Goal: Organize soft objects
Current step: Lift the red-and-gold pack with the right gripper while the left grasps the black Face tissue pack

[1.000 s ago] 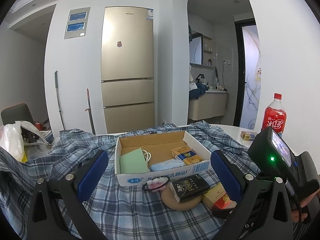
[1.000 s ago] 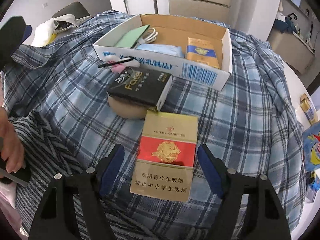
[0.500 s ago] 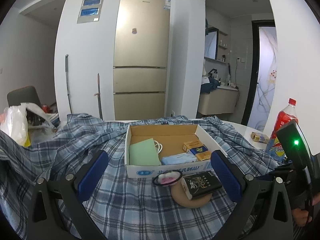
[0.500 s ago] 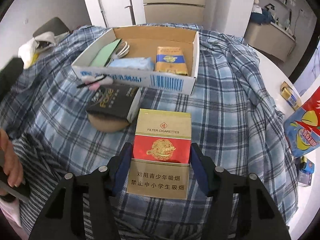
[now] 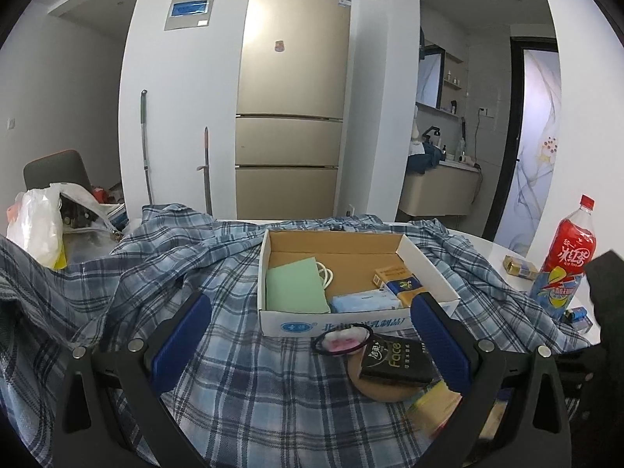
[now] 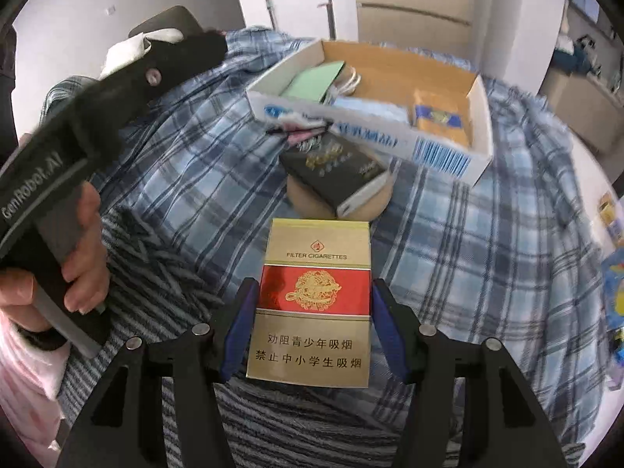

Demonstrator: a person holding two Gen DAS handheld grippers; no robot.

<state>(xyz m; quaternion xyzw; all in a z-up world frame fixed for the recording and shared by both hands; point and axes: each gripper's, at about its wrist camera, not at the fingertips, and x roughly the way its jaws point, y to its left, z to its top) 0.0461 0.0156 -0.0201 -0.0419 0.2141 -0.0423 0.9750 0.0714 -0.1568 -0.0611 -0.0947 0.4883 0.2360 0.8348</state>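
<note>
Right hand-held gripper (image 6: 312, 323) clamped on a cigarette pack (image 6: 312, 300), blue pads (image 6: 243, 331) pressing both long edges at mid-height. Pack's long axis running straight forward along the fingers, gold top end pointing away toward the box (image 6: 390, 144), printed face up, warning text nearest the camera. Held low above the striped cloth (image 6: 163, 284) and the plaid shirt (image 6: 487, 241) spread over the table (image 5: 503, 249); contact with the fabric not clear.

Just ahead of the pack: black pack (image 6: 339, 171) lying askew on a tan round pad (image 6: 312, 202), touching it. Beyond that, hair tie (image 6: 296, 128) with a pink charm against the box's front wall. Inside the box: green sheet (image 6: 312, 82) at left, white cable (image 6: 351, 78) beside it, blue tissue pack (image 6: 370, 105) at the front, orange-and-blue pack (image 6: 440, 117) at right.

Left hand-held gripper (image 5: 312, 347) with jaws wide apart, holding nothing, hovering over the shirt and facing the box (image 5: 288, 325). Between its fingers, in its view: hair tie (image 5: 343, 341), black pack (image 5: 394, 358) on the pad (image 5: 374, 388). Cigarette pack (image 5: 433, 401) blurred at lower right, behind the right finger (image 5: 436, 339).

Farther out: red soda bottle (image 5: 565, 261) upright on the table at right, plastic bag (image 5: 35, 226) at left, fridge (image 5: 288, 97) behind.
</note>
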